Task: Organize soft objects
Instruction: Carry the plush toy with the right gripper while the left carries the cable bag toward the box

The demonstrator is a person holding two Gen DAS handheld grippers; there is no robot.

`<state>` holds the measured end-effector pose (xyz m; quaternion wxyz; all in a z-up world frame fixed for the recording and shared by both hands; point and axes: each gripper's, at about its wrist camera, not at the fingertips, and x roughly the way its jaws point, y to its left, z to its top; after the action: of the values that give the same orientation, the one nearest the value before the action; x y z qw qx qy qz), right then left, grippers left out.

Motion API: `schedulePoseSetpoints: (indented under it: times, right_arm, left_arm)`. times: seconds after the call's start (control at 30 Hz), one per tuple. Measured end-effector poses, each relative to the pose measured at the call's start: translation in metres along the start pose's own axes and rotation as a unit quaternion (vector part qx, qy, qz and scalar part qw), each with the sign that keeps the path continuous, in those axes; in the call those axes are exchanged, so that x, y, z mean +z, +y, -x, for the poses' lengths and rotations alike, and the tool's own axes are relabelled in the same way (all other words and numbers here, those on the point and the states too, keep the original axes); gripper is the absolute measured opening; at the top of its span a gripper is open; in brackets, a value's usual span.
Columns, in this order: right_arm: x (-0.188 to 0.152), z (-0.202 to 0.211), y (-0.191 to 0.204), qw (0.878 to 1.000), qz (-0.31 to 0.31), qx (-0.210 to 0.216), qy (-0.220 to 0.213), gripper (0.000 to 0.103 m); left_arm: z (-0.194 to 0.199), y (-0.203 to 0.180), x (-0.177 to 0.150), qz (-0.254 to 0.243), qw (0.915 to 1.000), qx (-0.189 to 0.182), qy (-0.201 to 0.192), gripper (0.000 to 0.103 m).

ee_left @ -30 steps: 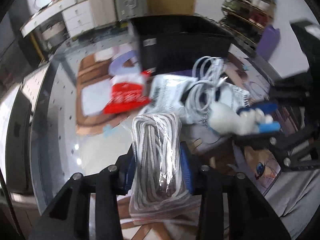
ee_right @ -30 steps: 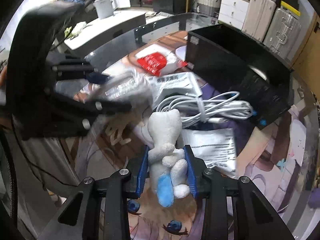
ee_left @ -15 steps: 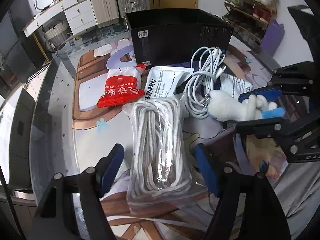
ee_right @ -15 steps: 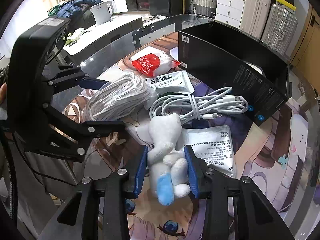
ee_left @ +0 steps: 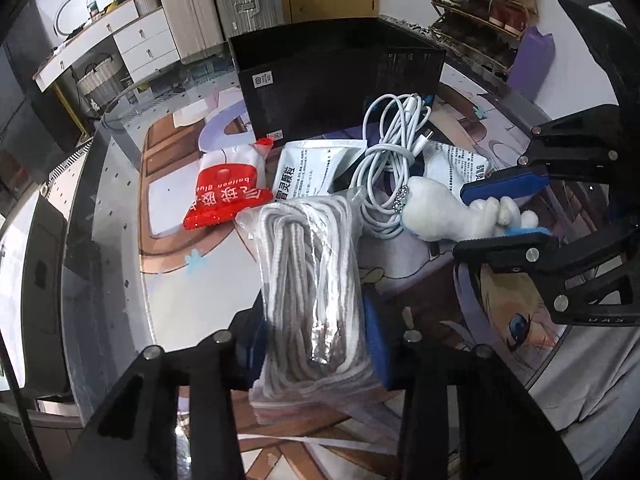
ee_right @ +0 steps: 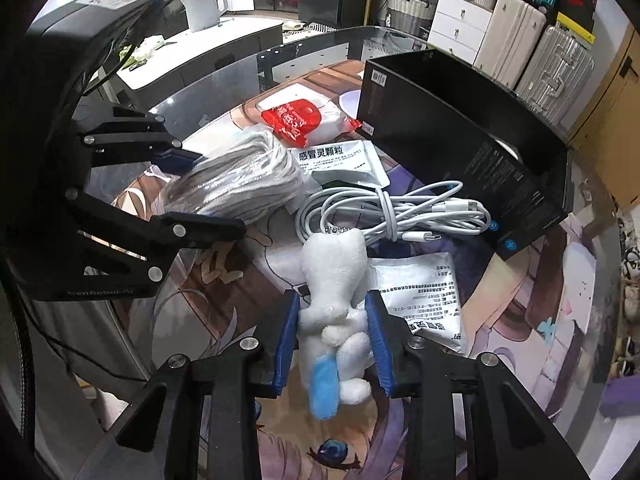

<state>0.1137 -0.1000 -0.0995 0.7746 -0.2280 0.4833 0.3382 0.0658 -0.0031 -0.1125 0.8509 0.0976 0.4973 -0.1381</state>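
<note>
My left gripper (ee_left: 316, 332) is shut on a clear bag of grey-white rope (ee_left: 312, 280), which also shows in the right wrist view (ee_right: 240, 184) between the left gripper's fingers (ee_right: 200, 228). My right gripper (ee_right: 332, 340) is shut on a small white plush toy with a blue patch (ee_right: 336, 300); the toy (ee_left: 444, 212) and right gripper (ee_left: 504, 216) show at the right of the left wrist view. Both lie low over the printed table mat (ee_right: 520, 320).
An open black box (ee_left: 340, 80) stands at the back. In front of it lie a red-and-white packet (ee_left: 228, 192), a white sachet (ee_left: 308, 172), a coiled white cable (ee_left: 388, 152) and another sachet (ee_right: 424, 292). Suitcases and drawers stand beyond the table.
My left gripper held the rope bag, opened wide around it half a second ago, and is now closed on it again. The right gripper kept hold of the plush toy.
</note>
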Motion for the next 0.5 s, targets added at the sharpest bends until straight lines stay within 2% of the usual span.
schedulePoseSetpoints:
  times: [0.5]
  right_arm:
    - [0.001, 0.027, -0.012, 0.999, -0.025, -0.008, -0.040, 0.034]
  left_arm:
    - [0.018, -0.003, 0.009, -0.001, 0.9995, -0.008, -0.031, 0.038]
